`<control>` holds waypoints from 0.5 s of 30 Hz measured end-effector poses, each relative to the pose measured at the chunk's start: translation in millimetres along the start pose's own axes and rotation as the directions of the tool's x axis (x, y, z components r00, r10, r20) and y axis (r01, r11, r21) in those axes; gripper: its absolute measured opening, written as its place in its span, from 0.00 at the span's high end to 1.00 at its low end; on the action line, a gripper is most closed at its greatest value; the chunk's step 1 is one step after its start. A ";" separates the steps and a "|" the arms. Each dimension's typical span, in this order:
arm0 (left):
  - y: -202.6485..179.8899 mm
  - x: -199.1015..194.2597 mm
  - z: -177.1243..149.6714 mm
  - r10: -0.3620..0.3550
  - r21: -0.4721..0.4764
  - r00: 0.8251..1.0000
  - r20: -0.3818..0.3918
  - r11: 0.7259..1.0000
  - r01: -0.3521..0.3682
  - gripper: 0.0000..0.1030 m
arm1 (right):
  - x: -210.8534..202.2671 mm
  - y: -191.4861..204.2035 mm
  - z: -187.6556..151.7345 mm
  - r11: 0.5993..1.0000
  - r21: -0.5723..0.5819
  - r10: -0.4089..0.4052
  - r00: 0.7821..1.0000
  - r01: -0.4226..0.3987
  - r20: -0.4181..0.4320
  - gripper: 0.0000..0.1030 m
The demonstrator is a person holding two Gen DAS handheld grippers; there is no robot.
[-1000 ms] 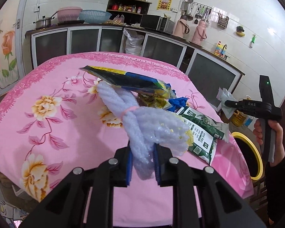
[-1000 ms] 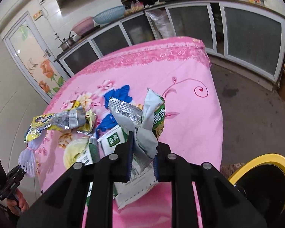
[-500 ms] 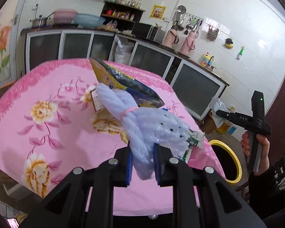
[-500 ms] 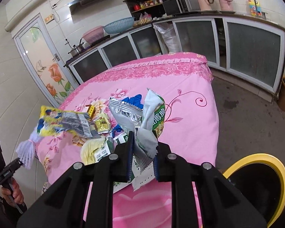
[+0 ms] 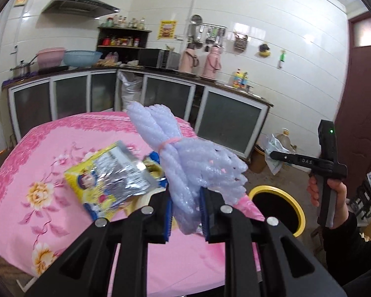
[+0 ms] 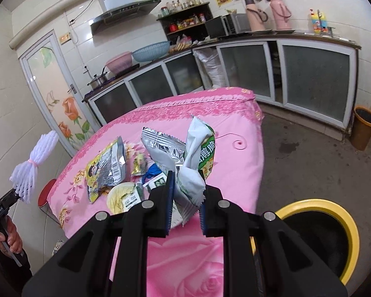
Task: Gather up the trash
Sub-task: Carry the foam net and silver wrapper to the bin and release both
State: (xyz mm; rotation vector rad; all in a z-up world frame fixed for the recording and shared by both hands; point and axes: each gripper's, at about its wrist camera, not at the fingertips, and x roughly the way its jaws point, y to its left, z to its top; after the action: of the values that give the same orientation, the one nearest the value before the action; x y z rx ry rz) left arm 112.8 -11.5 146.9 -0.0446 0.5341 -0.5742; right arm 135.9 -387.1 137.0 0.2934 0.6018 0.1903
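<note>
My left gripper (image 5: 185, 212) clenches the foam net (image 5: 185, 163), my right gripper (image 6: 185, 203) the snack wrappers (image 6: 193, 158); releasing short of the bin (image 6: 343, 225) risks floor litter.

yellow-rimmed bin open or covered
Open: the yellow-rimmed black bin shows a dark uncovered mouth, with no lid on it.

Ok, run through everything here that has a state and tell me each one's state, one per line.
Left claw: shut on white foam net bundle, lifted off table.
Right claw: shut on green-and-white crumpled snack wrapper.
Yellow-rimmed black trash bin: open, on floor.
Yellow-and-silver foil snack bag: torn open, lying on pink floral tablecloth.
</note>
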 end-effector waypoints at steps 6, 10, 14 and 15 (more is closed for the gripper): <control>-48.8 46.4 8.3 -0.106 0.081 0.992 -0.065 0.990 0.111 0.84 | -36.1 -31.5 -9.9 0.998 0.032 -0.058 0.998 0.056 0.039 0.84; -82.8 79.0 9.3 -0.185 0.115 0.976 -0.114 0.973 0.198 0.84 | -59.3 -53.7 -20.2 0.992 0.054 -0.115 0.992 0.112 0.055 0.84; -116.5 109.5 6.6 -0.251 0.155 0.955 -0.159 0.949 0.275 0.84 | -83.7 -80.3 -34.4 0.982 0.093 -0.173 0.983 0.167 0.063 0.84; -123.2 116.6 6.0 -0.261 0.160 0.950 -0.170 0.944 0.288 0.84 | -87.0 -86.2 -37.3 0.979 0.101 -0.186 0.981 0.179 0.064 0.84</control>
State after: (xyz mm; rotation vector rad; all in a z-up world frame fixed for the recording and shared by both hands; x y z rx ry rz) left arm 135.9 -177.5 120.4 0.1001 0.6213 -0.9039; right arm 51.7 -482.8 125.6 0.3333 0.5624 -0.0258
